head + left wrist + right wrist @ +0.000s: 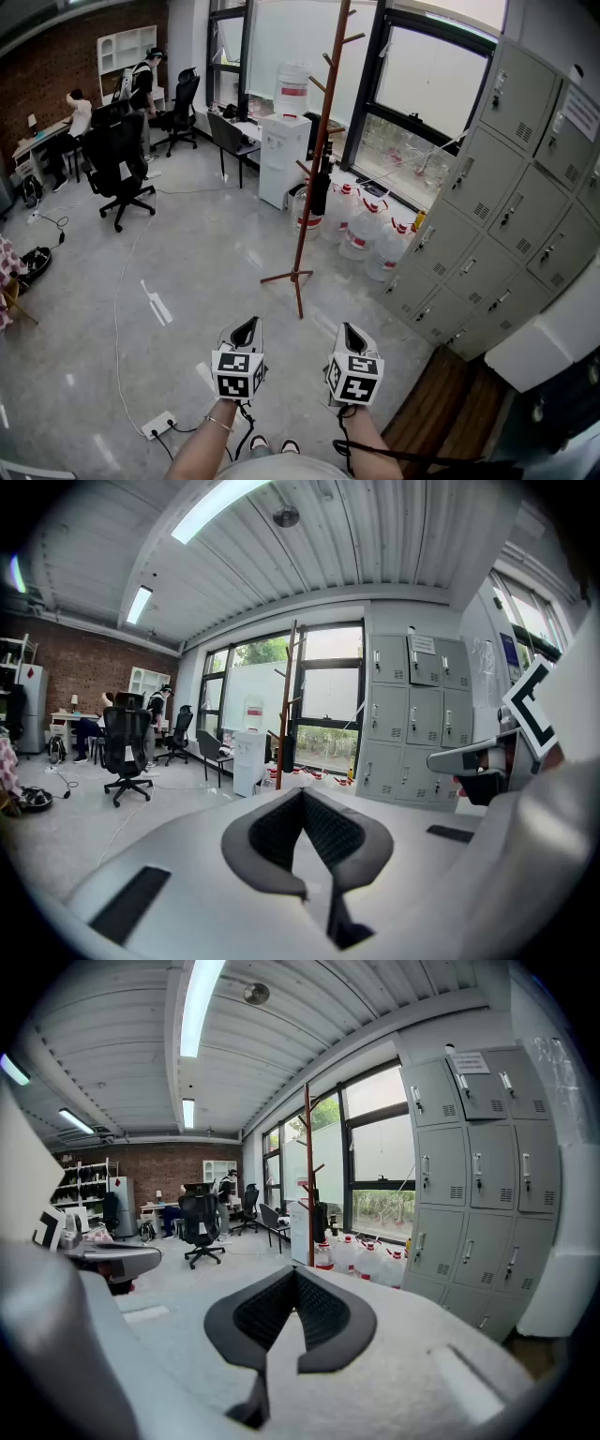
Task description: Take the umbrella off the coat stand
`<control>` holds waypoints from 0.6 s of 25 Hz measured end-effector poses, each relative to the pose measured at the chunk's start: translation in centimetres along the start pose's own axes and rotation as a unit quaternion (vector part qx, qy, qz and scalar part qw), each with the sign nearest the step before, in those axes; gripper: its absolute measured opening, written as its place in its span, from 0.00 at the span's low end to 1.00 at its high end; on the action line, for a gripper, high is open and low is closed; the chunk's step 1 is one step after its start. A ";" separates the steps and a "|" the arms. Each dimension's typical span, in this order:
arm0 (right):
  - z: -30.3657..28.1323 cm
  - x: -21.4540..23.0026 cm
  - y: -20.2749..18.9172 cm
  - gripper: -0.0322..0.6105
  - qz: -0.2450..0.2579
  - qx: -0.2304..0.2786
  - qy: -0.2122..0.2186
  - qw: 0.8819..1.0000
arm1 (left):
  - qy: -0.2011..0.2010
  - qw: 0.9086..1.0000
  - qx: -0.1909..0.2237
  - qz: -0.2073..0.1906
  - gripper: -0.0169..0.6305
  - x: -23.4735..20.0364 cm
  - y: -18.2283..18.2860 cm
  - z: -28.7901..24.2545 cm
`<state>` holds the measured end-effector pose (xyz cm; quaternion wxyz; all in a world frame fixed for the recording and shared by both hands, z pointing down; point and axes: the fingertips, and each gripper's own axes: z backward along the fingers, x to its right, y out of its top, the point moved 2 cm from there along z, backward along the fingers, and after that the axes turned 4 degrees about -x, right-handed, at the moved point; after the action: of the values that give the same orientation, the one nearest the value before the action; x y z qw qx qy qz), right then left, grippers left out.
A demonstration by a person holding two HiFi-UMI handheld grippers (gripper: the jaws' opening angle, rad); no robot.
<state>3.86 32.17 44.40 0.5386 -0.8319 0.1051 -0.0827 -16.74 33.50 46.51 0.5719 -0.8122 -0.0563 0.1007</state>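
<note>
umbrella (321, 192): black, folded, hangs on a low peg of the coat stand (327, 112), touching the pole.
umbrella vs grippers: well ahead of both across bare floor (187, 272), apart from them, roughly in line with the gap between them.
umbrella axis: long axis upright, along the pole; can't tell which end is up.
left gripper (247, 325): jaws clenched together, empty.
right gripper (349, 330): jaws clenched together, empty.
near stand: water dispenser (284, 155) behind it, water jugs (361, 225) beside it, lockers (506, 206) at right.
</note>
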 end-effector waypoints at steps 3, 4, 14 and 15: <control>0.3 -0.5 -0.3 0.06 -0.001 -0.002 -0.001 1.000 | 0.000 1.000 -0.004 0.003 0.03 -0.5 -0.4 0.6; 0.4 -0.7 -0.4 0.06 -0.001 -0.002 -0.001 1.000 | 0.001 1.000 -0.005 0.004 0.03 -0.6 -0.6 0.7; 0.5 -2.5 -0.6 0.06 -0.009 0.004 -0.008 1.000 | -0.009 1.000 -0.012 0.009 0.03 -2.3 -1.5 1.4; 0.5 -2.7 -0.6 0.06 -0.010 0.003 -0.009 1.000 | -0.010 1.000 -0.012 0.009 0.03 -2.5 -1.5 1.4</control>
<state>1.43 33.53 44.71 0.5413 -0.8319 0.0915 -0.0815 -19.45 34.79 47.73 0.5607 -0.8183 -0.0564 0.1132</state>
